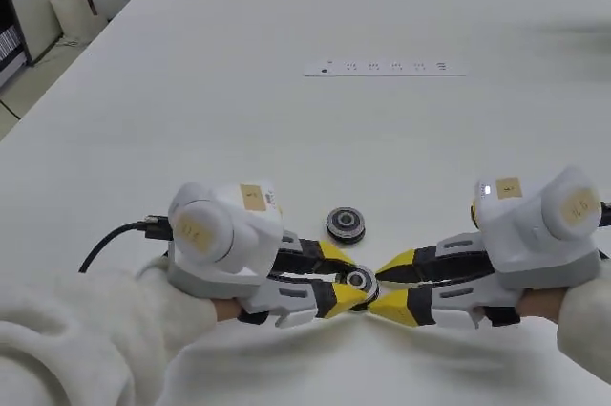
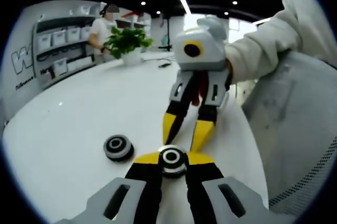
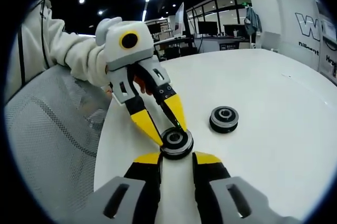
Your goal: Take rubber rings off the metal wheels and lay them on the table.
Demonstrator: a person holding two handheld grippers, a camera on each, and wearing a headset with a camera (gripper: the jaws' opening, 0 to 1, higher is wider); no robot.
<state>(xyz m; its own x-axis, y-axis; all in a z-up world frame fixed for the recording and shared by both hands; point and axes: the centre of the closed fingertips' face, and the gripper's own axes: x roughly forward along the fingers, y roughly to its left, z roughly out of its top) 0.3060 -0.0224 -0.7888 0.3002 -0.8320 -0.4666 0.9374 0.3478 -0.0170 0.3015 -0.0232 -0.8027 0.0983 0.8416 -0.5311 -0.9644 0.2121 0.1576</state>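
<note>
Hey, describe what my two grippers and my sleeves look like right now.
The left gripper and right gripper match: each has a rounded white housing, a grey frame and two black jaws ending in yellow wedge tips. A small tan sticker sits on top of each housing. A black cable runs from the left one. Both sleeves are white and fleecy.

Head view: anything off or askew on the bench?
Nothing stands out. The left claw and right claw meet at a wheel low over the table. The second wheel lies flat just beyond, apart from both. A power strip lies further back, undisturbed.
</note>
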